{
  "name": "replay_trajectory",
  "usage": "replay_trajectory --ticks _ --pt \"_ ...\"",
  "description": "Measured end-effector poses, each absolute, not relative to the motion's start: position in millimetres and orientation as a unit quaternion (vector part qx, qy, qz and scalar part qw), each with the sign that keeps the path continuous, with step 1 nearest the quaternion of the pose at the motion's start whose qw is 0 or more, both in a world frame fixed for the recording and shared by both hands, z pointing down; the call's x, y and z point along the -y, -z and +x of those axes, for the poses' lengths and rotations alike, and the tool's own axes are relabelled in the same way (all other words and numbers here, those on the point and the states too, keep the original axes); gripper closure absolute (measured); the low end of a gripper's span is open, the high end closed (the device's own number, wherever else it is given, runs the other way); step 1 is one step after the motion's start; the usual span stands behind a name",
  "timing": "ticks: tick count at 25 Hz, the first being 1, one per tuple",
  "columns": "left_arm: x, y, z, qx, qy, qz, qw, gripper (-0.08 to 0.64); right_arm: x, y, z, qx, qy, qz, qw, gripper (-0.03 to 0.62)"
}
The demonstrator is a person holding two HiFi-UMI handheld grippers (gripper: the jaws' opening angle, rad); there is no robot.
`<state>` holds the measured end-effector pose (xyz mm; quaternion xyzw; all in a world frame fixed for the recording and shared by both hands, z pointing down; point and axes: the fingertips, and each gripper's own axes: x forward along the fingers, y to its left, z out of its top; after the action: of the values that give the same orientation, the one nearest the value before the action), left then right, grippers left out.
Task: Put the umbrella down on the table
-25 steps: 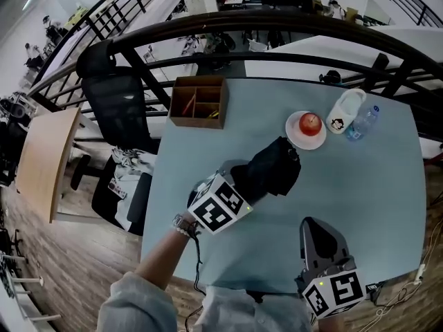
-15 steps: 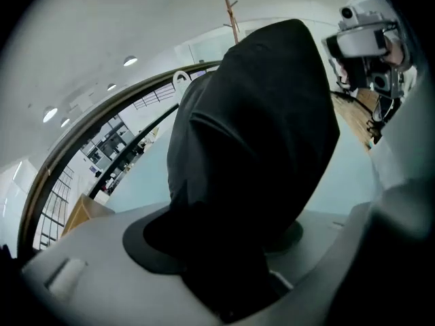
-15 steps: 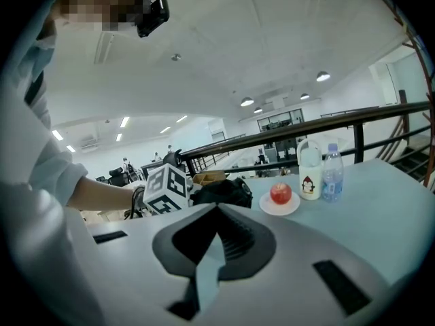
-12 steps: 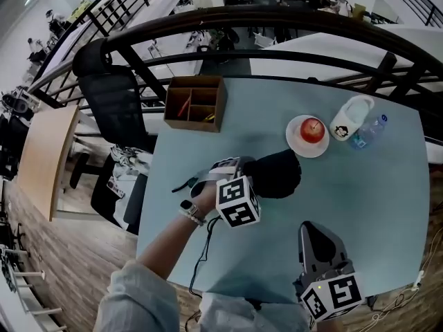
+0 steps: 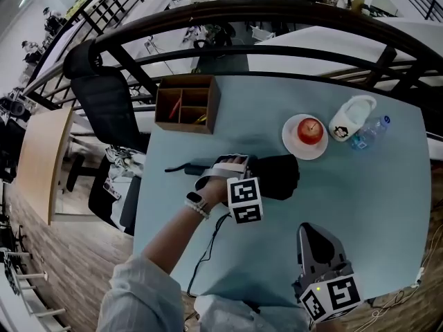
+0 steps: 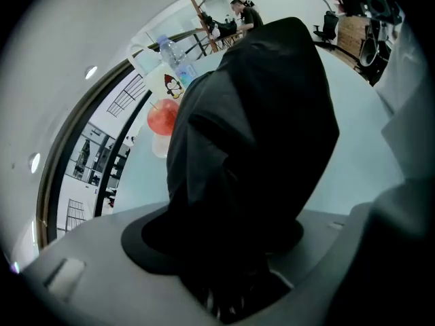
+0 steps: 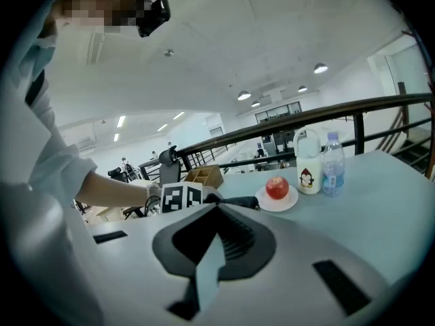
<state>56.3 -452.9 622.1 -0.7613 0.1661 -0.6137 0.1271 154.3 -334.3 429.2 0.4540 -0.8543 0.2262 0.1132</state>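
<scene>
between the jaws of my left tool (image 6: 234,277) sits the black umbrella (image 6: 251,134); they are clamped on its folded cloth, deep in the throat. from the head view it lies along the surface (image 5: 360,206), about the middle, thin end toward the left edge and fat end near the plate (image 5: 292,142) that carries the apple (image 5: 310,126). i cannot tell whether its whole length is resting down yet.

my plan, as i judge it: level the tool so both ends touch together and let the weight settle before i ease the jaws apart. then draw straight back toward the near edge, slowly, since loose cloth could snag on a pad and drag the umbrella along. i would hold the fat end short of the plate.

my right tool (image 5: 317,235) sits closed on nothing by the near edge, toward the right corner and well apart. i would leave it there.
</scene>
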Motion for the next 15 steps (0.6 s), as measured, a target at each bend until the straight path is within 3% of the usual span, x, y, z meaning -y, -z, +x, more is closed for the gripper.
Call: replay_trajectory --ticks 15 --pt "452 -622 59 -0.15 0.603 -0.775 0.113 0.256 337 -432 150 0.852 -0.23 0.457 0.113 0.595"
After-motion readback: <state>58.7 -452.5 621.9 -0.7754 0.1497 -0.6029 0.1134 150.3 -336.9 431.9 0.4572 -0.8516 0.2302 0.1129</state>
